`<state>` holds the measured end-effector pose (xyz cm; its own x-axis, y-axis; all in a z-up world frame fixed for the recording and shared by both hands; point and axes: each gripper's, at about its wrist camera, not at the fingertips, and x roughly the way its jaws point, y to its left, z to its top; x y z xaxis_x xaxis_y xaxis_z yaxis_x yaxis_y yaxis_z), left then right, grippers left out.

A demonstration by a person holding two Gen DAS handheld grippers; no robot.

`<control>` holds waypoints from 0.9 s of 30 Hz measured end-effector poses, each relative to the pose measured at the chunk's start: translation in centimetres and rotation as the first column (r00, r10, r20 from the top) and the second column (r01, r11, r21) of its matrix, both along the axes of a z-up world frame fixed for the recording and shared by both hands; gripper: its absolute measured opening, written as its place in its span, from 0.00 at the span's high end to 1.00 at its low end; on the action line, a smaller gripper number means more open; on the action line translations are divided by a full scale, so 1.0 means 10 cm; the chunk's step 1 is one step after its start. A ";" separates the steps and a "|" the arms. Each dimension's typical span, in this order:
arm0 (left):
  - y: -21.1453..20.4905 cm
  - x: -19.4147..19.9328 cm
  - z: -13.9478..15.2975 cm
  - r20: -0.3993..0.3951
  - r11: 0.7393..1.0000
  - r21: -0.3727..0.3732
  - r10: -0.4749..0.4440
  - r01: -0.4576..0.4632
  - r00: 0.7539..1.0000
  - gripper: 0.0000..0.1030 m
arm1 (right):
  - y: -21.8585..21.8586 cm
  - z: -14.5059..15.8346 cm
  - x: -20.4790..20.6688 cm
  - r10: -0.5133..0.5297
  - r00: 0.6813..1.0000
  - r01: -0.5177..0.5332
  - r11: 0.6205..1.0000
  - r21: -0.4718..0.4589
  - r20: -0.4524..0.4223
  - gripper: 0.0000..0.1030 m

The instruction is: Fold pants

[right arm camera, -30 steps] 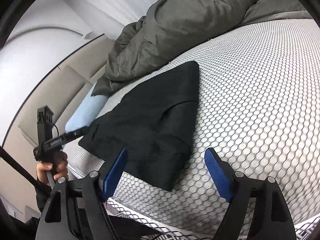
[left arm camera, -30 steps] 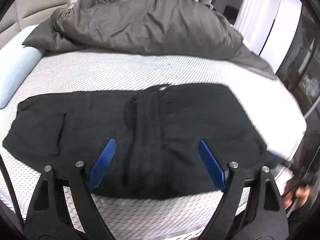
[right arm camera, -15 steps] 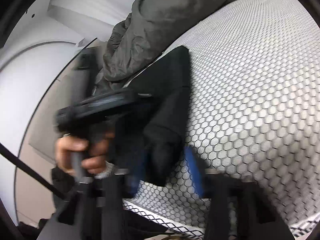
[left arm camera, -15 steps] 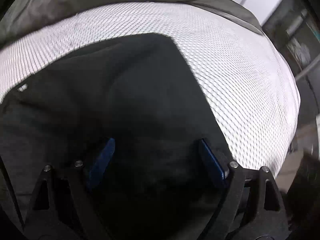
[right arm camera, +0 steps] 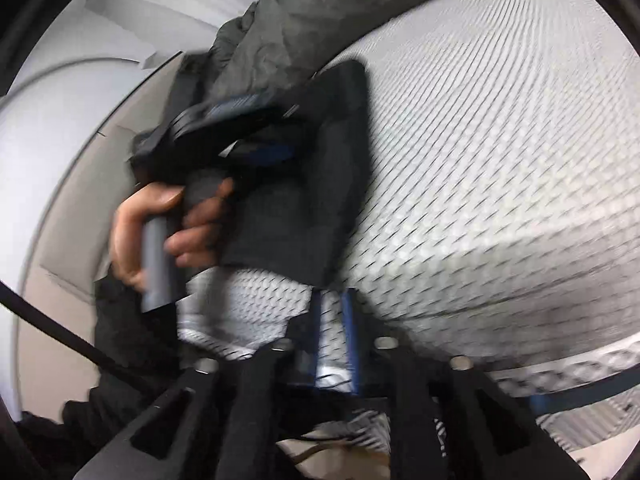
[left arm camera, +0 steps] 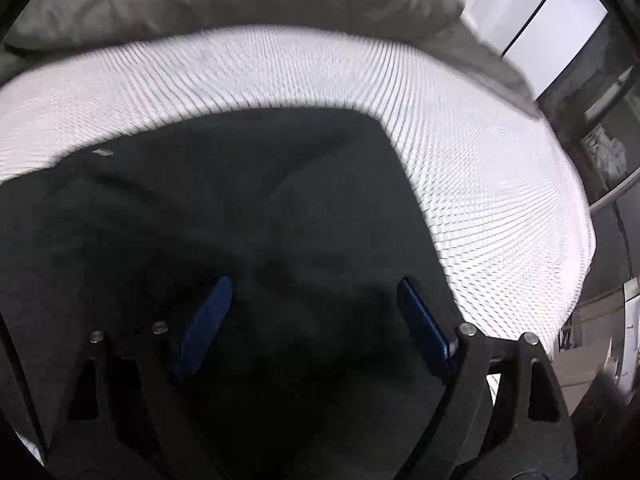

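Across both views, mostly white mesh mattress (left arm camera: 460,128), with a rumpled grey duvet (left arm camera: 240,0) heaped along its far side. On the mattress, flat and dark, black pants (left arm camera: 200,200), reaching close to the near edge; in the right wrist view, one corner ending just ahead of the right gripper (right arm camera: 333,320). Over the pants, left gripper (left arm camera: 316,300), pointing steeply down, blue pads wide apart, cloth below and between them but not pinched. Gripped round its grey handle by a left hand (right arm camera: 160,220) above a dark sleeve. At the near edge, right gripper's jaws narrowly apart, having just been opening; only white mesh showing in the slim gap, no cloth clamped. Blurred in places, so finer folds impossible to tell.
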<state>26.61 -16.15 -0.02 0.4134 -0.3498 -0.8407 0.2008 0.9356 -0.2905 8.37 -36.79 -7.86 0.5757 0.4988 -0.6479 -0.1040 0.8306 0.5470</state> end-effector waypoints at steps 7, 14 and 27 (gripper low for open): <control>0.56 -0.69 0.39 0.263 0.986 0.151 0.034 -0.076 0.964 0.18 | 0.38 0.53 0.13 0.024 0.978 0.026 0.971 -0.237 0.206 0.61; 1.22 -0.76 -0.21 0.180 0.959 0.257 0.073 -0.119 0.981 0.18 | 1.45 0.38 0.70 0.216 0.953 -0.154 0.950 -0.272 0.215 0.53; 1.62 -0.93 -0.29 0.161 0.965 0.242 0.058 -0.096 0.985 0.10 | 0.97 0.06 0.64 0.048 0.975 0.059 0.885 -0.461 0.217 0.53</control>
<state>17.32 0.04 -2.91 0.5600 -0.1000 -0.8225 0.1490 0.9887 -0.0187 14.80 -27.11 -7.22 0.7293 0.1696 -0.6629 -0.1696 0.9834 0.0649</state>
